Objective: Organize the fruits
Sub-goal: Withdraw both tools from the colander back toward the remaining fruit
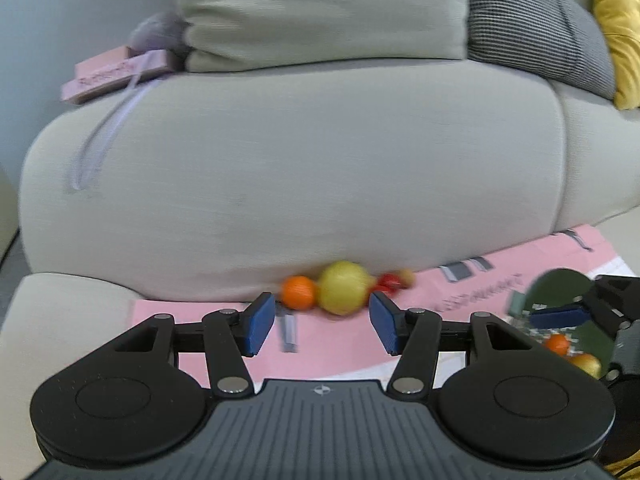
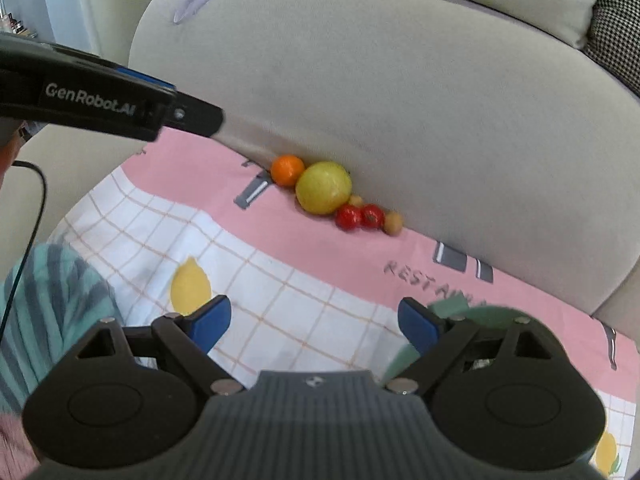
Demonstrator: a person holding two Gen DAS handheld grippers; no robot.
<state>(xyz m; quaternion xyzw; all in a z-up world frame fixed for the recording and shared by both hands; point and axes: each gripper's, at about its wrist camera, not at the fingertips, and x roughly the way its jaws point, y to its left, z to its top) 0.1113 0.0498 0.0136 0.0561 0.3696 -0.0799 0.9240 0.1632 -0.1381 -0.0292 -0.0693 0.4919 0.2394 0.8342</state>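
A row of fruit lies on the pink-edged cloth (image 2: 280, 280), pressed against the grey sofa cushion (image 2: 400, 100). It holds an orange (image 2: 287, 170), a big yellow-green fruit (image 2: 324, 193), two red tomatoes (image 2: 360, 217) and a small brown fruit (image 2: 393, 223). My left gripper (image 1: 322, 324) is open and empty, short of the yellow-green fruit (image 1: 344, 288) and orange (image 1: 298, 292). My right gripper (image 2: 314, 322) is open over the checked cloth, holding nothing. A green dish (image 1: 560, 284) with an orange (image 1: 557, 342) in it sits under the right gripper (image 1: 568, 314).
A pink box with a ribbon (image 1: 108, 76) lies on top of the sofa cushion, with a houndstooth pillow (image 1: 532, 36) and a yellow pillow (image 1: 620, 32) to its right. A striped sleeve (image 2: 48, 300) and a black cable (image 2: 36, 200) are at the left.
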